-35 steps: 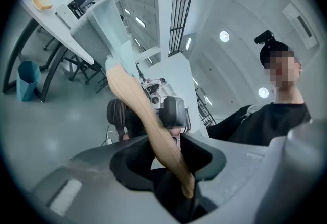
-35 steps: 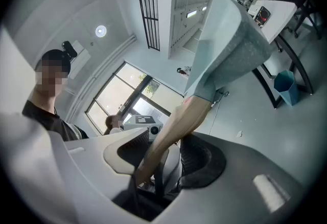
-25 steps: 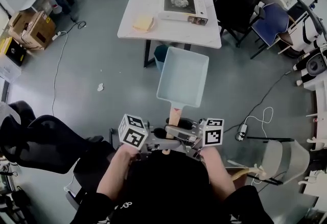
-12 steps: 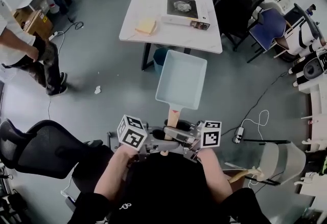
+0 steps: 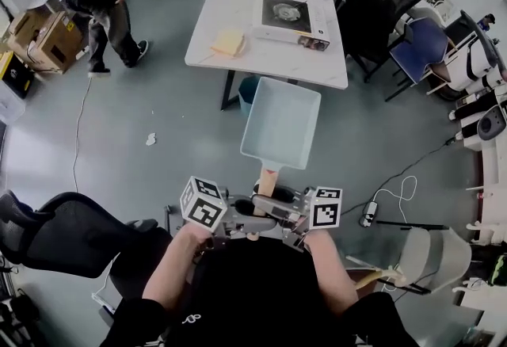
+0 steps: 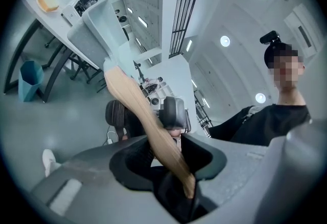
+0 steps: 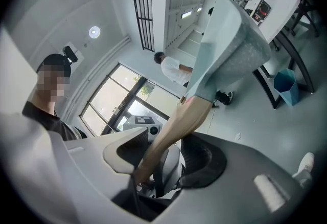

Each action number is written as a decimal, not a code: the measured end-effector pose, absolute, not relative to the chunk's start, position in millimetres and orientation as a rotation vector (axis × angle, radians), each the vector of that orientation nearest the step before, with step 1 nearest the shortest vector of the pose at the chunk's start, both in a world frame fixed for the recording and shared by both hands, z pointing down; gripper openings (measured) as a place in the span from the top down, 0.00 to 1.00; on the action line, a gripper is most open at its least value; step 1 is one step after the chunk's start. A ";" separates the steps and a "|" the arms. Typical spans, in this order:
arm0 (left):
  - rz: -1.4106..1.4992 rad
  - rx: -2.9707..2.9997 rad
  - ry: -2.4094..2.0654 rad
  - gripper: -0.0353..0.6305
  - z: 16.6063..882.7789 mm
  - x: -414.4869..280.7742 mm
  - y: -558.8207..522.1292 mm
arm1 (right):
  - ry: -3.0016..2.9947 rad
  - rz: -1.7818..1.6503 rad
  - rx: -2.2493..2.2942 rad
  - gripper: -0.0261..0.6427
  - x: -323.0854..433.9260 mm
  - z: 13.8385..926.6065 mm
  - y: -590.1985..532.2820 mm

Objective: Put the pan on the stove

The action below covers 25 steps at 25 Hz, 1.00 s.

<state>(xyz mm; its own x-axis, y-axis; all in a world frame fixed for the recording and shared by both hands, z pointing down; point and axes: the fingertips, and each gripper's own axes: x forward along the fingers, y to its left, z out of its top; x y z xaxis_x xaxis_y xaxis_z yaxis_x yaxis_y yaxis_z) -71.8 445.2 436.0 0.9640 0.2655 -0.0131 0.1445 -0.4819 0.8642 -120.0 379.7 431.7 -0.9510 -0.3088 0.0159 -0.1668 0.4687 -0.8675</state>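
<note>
Pan (image 5: 283, 122) is in the air, carried by its wooden handle (image 5: 268, 179), not set down yet. My left gripper (image 6: 176, 169) is clamped on the handle's near end from one side and my right gripper (image 7: 150, 169) is clamped on it from the other, both pointing level. Just ahead of the jaws the handle runs out to the pale blue rectangular body, which hangs over bare floor (image 5: 174, 108). Further ahead, past the pan's far edge, is the white table (image 5: 301, 60). The stove (image 5: 289, 14) sits on the table's far part, nothing on its burner. Pickup looks done, I judge. Left to do: close the gap, clear the table edge, set the pan on the burner, release.
</note>
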 end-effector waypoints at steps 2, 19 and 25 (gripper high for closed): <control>0.154 2.081 0.278 0.70 436.7 -68.2 434.4 | 2.558 -1.492 -0.406 0.65 -116.6 432.0 369.4; 0.165 2.058 0.261 0.70 438.9 -11.7 325.1 | 2.517 -1.506 -0.397 0.65 -58.8 434.0 260.2; 0.182 2.062 0.276 0.70 439.4 15.3 300.4 | 2.520 -1.498 -0.406 0.65 -31.2 433.5 234.9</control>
